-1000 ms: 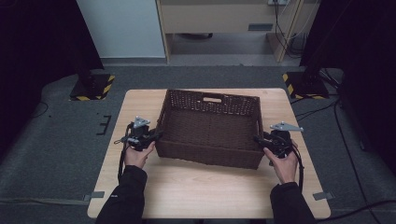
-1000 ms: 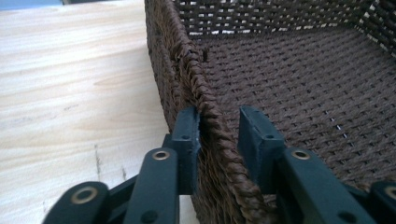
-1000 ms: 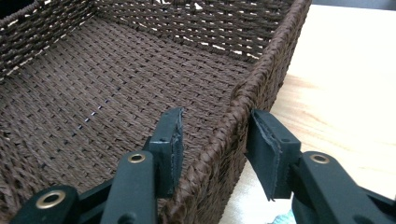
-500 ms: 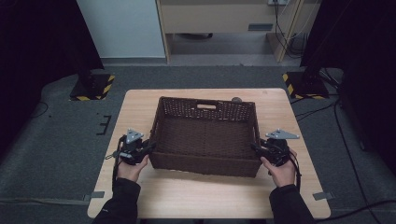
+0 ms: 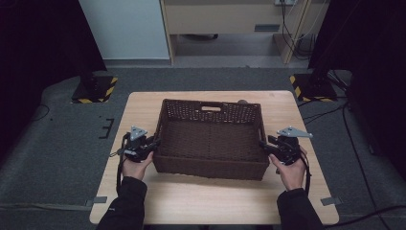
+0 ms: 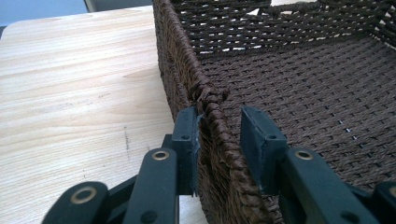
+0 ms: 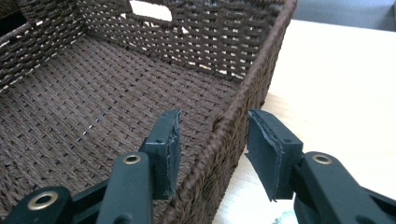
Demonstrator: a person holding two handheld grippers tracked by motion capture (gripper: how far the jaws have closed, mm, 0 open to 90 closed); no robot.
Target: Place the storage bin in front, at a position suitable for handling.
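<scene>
The basket [image 5: 210, 139] rests on the counter [image 5: 143, 108], each side wall straddled by a tool, left tool [image 6: 219, 135] and right tool [image 7: 212, 144], both just opening, unclamped; withdraw both evenly outward.

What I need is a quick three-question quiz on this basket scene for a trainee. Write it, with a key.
1. True or false: the left tool has one jaw outside and one inside the basket wall.
2. The right tool has its jaws: A) clamped on the wall; B) either side of the wall, both clear of it; C) flat on the table.
3. What opening is cut in the basket's far wall?

Key:
1. True; only the outer pad touches the wall.
2. B.
3. A handle slot.
Both tools' jaws have just been opening, with the wall between them.
</scene>
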